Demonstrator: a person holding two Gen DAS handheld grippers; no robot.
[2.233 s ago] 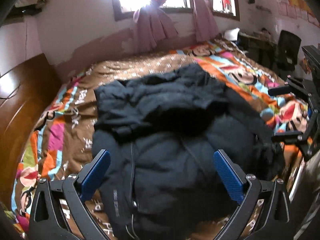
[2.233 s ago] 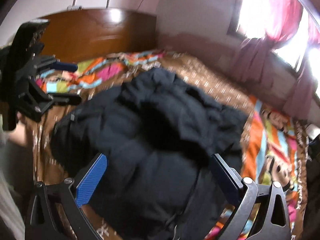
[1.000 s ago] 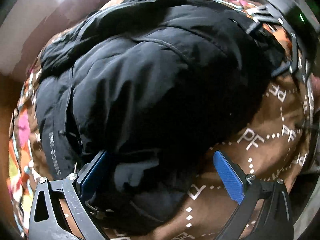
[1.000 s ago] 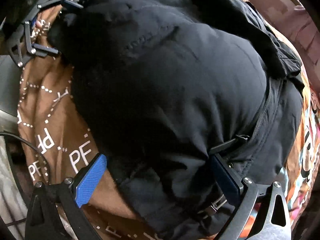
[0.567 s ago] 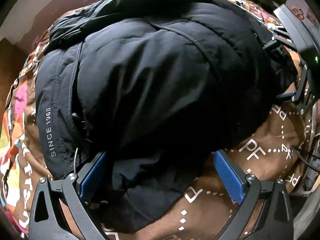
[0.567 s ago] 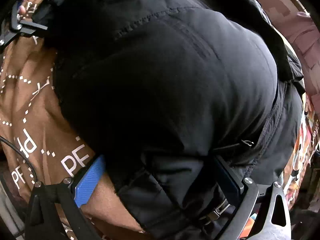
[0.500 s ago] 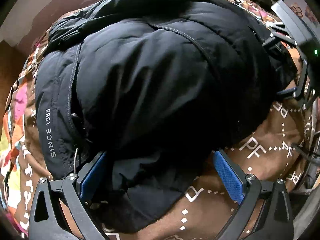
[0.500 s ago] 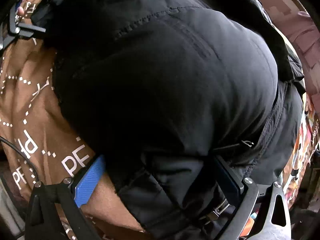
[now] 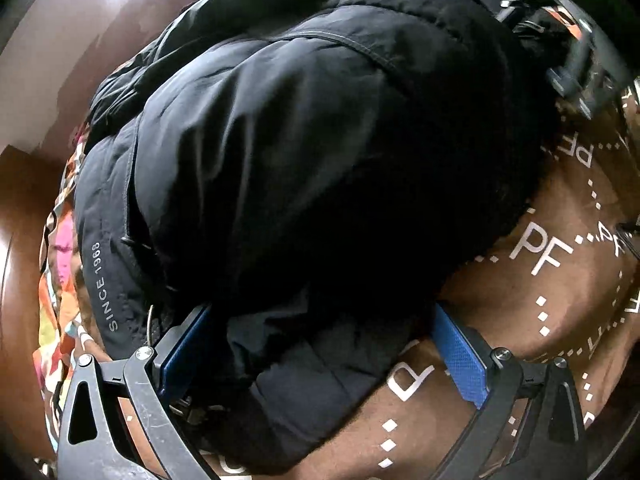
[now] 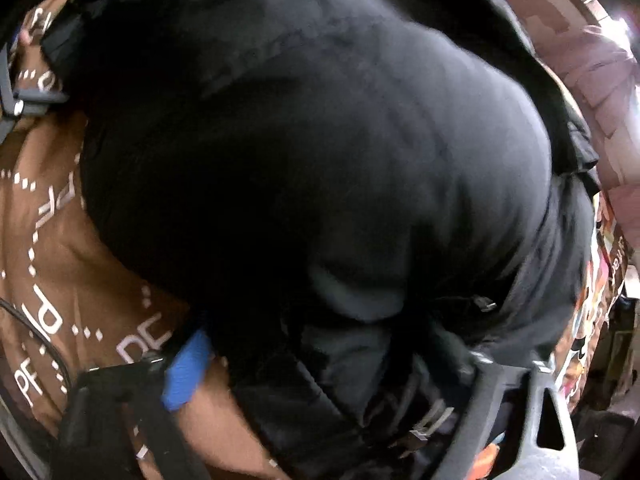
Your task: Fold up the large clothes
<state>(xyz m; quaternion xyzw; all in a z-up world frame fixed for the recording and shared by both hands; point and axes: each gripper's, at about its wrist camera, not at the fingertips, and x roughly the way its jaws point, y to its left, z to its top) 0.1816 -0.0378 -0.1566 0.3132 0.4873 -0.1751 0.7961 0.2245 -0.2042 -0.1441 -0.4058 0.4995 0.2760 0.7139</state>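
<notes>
A bulky black padded jacket [image 9: 304, 152] lies bunched on the bed and fills both views; it also shows in the right wrist view [image 10: 320, 152]. White lettering "SINCE 1968" runs along its left edge. My left gripper [image 9: 320, 344] is open, low against the jacket's near hem, with cloth between its blue pads [image 9: 460, 356]. My right gripper [image 10: 320, 356] is open too, straddling the near hem at the other side; its left blue pad [image 10: 186, 368] shows, its right finger is half hidden by cloth. The right gripper shows at the top right of the left wrist view [image 9: 576, 52].
The jacket lies on a brown bedspread [image 9: 552, 280] with white "PF" lettering and colourful cartoon patches [image 9: 56, 280]. A wooden headboard [image 9: 20, 240] is at the left. A pinkish wall [image 10: 600, 72] stands beyond the bed. A cable [image 10: 36, 332] runs at the left.
Both grippers have dropped from above the bed down to the jacket's near hem and pushed in closer. The jaws stay wide apart; the right view is now blurred from motion.
</notes>
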